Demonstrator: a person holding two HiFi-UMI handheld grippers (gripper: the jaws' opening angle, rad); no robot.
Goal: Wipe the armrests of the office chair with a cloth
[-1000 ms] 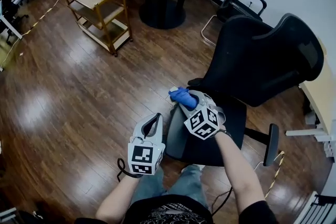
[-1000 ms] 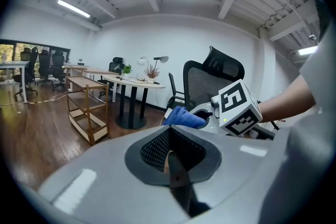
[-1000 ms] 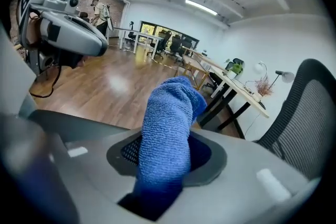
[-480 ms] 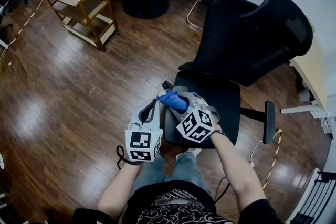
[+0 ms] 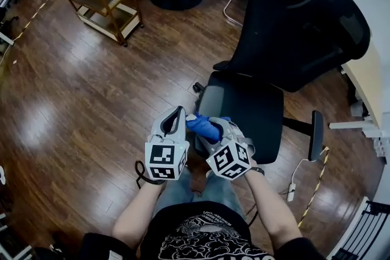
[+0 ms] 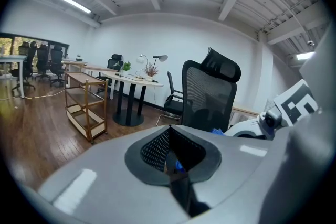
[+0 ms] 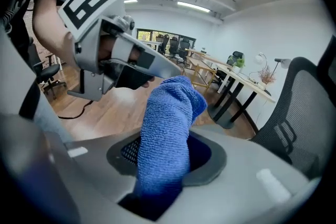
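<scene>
The right gripper [image 5: 210, 131] is clamping a blue cloth [image 5: 202, 125] in its jaws, and the cloth is sticking up past the tips and folding over at its top. The left gripper [image 5: 177, 114] is hanging just beside the cloth, its jaws pressed together on nothing. Both are hovering at the front edge of the seat of the black office chair [image 5: 286, 39]. The cloth is sitting well apart from the armrest [image 5: 315, 134] across the seat.

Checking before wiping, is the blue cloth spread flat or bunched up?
Bunched up: the blue cloth rises as a thick roll, pinched between the right gripper's jaws.
</scene>
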